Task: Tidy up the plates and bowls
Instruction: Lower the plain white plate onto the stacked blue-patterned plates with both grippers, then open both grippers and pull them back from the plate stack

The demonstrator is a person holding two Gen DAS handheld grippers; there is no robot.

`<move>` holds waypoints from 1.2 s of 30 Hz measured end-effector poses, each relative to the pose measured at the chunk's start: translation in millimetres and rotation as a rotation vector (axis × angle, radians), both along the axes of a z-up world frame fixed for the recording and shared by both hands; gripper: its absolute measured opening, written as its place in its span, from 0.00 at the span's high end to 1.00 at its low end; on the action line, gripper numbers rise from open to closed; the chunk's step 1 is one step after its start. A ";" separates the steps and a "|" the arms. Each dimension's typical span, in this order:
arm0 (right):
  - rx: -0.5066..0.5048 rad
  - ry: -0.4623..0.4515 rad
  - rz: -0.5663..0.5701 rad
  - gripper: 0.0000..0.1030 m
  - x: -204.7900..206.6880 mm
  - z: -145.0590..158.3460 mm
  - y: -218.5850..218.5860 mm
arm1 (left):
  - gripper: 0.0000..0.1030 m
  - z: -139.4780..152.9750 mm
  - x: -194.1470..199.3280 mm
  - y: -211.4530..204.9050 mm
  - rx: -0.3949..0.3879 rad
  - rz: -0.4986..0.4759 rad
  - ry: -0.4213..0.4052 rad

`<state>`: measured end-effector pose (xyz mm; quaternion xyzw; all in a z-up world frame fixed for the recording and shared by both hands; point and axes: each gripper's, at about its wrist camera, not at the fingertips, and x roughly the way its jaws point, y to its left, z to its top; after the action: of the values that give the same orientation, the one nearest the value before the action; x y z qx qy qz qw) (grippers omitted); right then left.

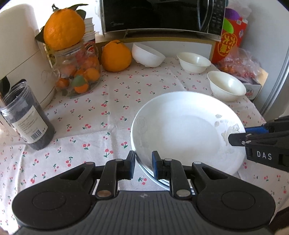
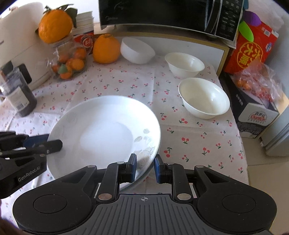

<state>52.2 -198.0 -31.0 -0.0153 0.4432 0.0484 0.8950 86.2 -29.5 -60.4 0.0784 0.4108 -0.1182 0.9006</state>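
Observation:
A white plate (image 1: 186, 130) with a faint floral print is held over the cherry-print tablecloth (image 1: 101, 112); it also shows in the right wrist view (image 2: 104, 133). My left gripper (image 1: 143, 162) straddles its left rim, one pad on each side of the edge with small gaps. My right gripper (image 2: 145, 167) straddles the right rim the same way. Each gripper also appears in the other's view, the right one (image 1: 234, 139) and the left one (image 2: 56, 143). Three white bowls stand beyond: one tipped on its side (image 1: 147, 54), two upright (image 1: 194, 61) (image 1: 225, 85).
A microwave (image 1: 162, 16) stands at the back. At left are a glass jar of small oranges (image 1: 77, 72) with a large orange (image 1: 64, 31) on top, another orange (image 1: 115, 57), a dark jar (image 1: 27, 117) and a white appliance (image 1: 19, 45). Red box (image 2: 252, 47) and bagged snacks (image 2: 256, 85) are right.

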 end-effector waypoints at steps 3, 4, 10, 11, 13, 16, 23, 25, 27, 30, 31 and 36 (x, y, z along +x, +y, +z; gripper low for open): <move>-0.020 0.000 0.014 0.79 -0.9 -0.8 2.5 | 0.83 0.1 0.4 0.2 0.001 -0.002 0.002; -0.020 0.002 0.016 0.79 -0.8 -0.9 2.4 | 0.83 0.2 0.7 0.7 -0.001 -0.002 0.004; -0.038 0.018 0.034 0.77 -0.6 -2.7 4.4 | 0.77 1.0 2.2 1.0 -0.017 -0.009 0.021; -0.040 0.028 0.040 0.75 0.1 -2.6 5.2 | 0.74 1.3 3.2 1.5 -0.028 -0.009 0.027; -0.014 0.049 0.044 0.70 2.8 -1.5 3.3 | 0.68 2.0 4.4 2.5 -0.049 -0.001 0.035; 0.074 0.066 0.027 0.54 6.7 2.9 -5.0 | 0.61 1.9 6.7 3.8 -0.059 0.010 0.044; 0.114 0.049 0.016 0.31 10.6 12.3 -8.9 | 0.36 4.0 11.1 10.5 -0.111 0.043 0.073; 0.126 0.052 0.007 0.29 12.8 13.7 -11.1 | 0.29 5.5 12.8 12.8 -0.120 0.054 0.072; 0.136 0.051 0.000 0.27 15.3 15.2 -13.3 | 0.22 7.4 15.4 14.8 -0.127 0.065 0.074; 0.153 0.046 -0.015 0.23 18.7 18.3 -17.0 | 0.11 10.7 19.5 17.9 -0.146 0.092 0.070; 0.162 0.045 -0.018 0.23 20.0 19.9 -18.3 | 0.10 11.9 20.3 18.6 -0.151 0.105 0.070; 0.226 0.027 -0.028 0.19 28.2 31.7 -26.4 | 0.02 24.7 27.4 22.8 -0.177 0.152 0.055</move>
<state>80.4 -224.4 0.8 0.0923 0.4471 0.0857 0.8856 113.5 -6.6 -35.7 -0.0359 0.4282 -0.0874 0.8987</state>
